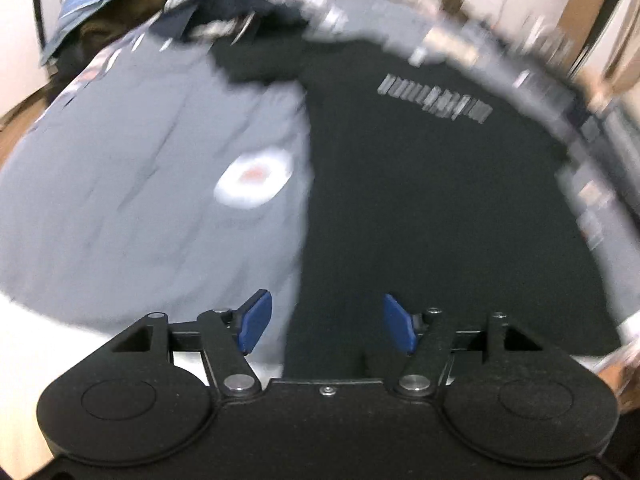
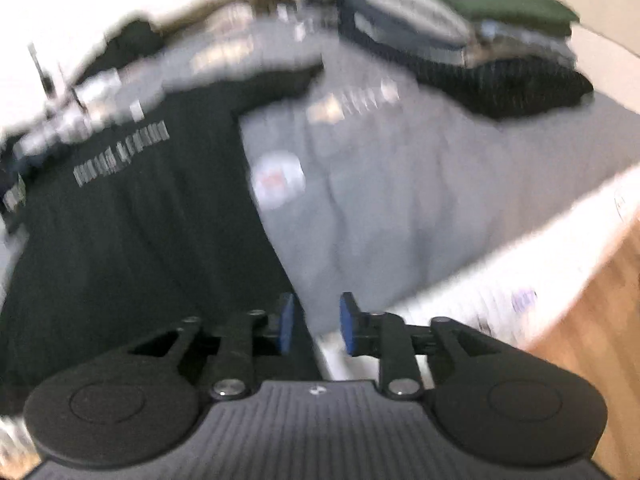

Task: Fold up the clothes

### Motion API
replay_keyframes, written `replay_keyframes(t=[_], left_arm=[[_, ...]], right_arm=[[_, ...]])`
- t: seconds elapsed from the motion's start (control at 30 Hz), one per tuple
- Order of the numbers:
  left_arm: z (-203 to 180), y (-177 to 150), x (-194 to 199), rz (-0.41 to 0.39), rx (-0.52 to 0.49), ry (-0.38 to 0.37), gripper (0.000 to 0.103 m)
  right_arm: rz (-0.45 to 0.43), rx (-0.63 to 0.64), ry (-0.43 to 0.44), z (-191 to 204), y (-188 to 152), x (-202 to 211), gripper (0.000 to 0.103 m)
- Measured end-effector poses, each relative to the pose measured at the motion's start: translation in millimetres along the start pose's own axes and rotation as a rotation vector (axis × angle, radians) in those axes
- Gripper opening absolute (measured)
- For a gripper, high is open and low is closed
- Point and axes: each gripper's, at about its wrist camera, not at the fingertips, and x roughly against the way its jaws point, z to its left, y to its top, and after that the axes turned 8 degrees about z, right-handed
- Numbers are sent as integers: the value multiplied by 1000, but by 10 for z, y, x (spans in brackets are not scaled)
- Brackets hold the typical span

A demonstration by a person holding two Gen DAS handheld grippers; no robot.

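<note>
Hovering with pads apart, both tongs [image 1: 327, 322] [image 2: 316, 326] overlook a soft black shirt [image 1: 420, 208] on wrinkled grey cloth [image 2: 392, 208].

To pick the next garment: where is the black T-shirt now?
The black T-shirt lies flat, overlapping the grey sheet; it is right in the left wrist view, left in the right.

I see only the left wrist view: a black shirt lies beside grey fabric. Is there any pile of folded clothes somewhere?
Observer: Yes. The right wrist view shows a stack of folded clothes at the far right, with a green piece on top.
Operator: Is the right gripper holding something?
Observer: No. The right gripper is open, with a narrow gap, above the near edge of the black shirt.
Operator: What is to the right of the table?
Observer: A wooden floor shows beyond the white edge.
</note>
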Motion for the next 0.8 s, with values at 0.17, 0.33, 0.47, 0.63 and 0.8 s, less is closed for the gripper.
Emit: replay_keyframes(t=[0.17,0.33,0.47,0.63,0.8], left_arm=[[-223,157,-163,-115,43,-169,68],[-374,289,-306,-180,64,-245,68],[-433,372,-402,-189,60,-225,68],[-507,476,-523,-201,56,-199,69],[-689,634,-507,-254,8,-145,69]], right_arm=[[-71,54,206,368,226,-188,46],[-9,87,304,549,300,-639,51],[68,119,295,596,312,-936,52],[162,116,267,454,288,-975,52],[155,184,230,513,427,-752,53]])
